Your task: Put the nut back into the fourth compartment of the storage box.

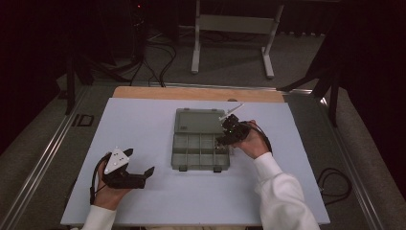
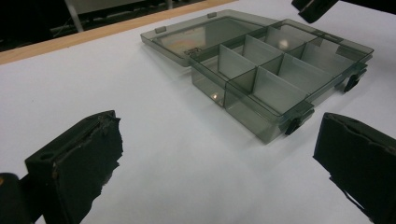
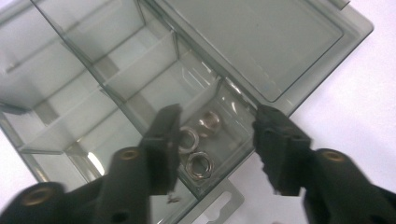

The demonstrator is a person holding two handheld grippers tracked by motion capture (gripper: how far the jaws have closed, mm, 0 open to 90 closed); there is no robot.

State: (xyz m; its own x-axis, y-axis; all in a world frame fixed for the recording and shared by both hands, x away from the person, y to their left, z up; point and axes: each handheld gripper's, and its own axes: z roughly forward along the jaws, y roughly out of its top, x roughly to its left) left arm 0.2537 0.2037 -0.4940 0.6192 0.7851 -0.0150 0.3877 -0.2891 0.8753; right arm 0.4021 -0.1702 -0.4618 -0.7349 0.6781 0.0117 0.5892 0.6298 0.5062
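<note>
A pale, matte white surface (image 1: 143, 143) with a strip of bare wood along its far edge sits in a dim room; grey carpet, loose black cables and the white legs of a stand lie beyond it. Near the middle rests a smoky translucent plastic organiser box (image 1: 199, 152), its flat lid (image 1: 197, 120) folded open toward the far side and its tray split by thin dividers into compartments.

The left hand-held gripper (image 1: 142, 168) rests low at the near left, well apart from the box, jaws spread wide with nothing between them; the left gripper view shows their rough, worn black pads (image 2: 84, 158) and the box's dark latches.

The right hand-held gripper (image 1: 224, 140) hangs over the box's right side. The right gripper view looks down into a corner compartment next to the lid hinge, where three shiny metal rings (image 3: 198, 140) lie close together. Its jaws stand apart above them, gripping nothing; whether the left jaw's tip touches a ring cannot be told.
</note>
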